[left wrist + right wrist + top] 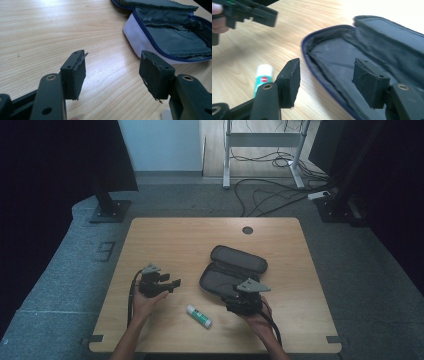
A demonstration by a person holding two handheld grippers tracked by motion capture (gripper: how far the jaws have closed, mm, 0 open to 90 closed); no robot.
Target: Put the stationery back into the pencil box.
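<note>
Your left gripper [172,284] sits low over the light wooden counter [165,240], jaws wide w/ nothing between, aimed at the open dark fabric zip pouch [235,267]. Your right gripper [324,80] hovers at the pouch's near edge, jaws apart, empty. The white-and-green glue stick [199,316] lies btwn your hands.

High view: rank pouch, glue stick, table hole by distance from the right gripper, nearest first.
From the right gripper:
1. Pouch: lies open, right at the jaws, just beyond them.
2. Glue stick: on the table to the gripper's left, toward the near edge.
3. Table hole: by the far edge, past the pouch.
</note>
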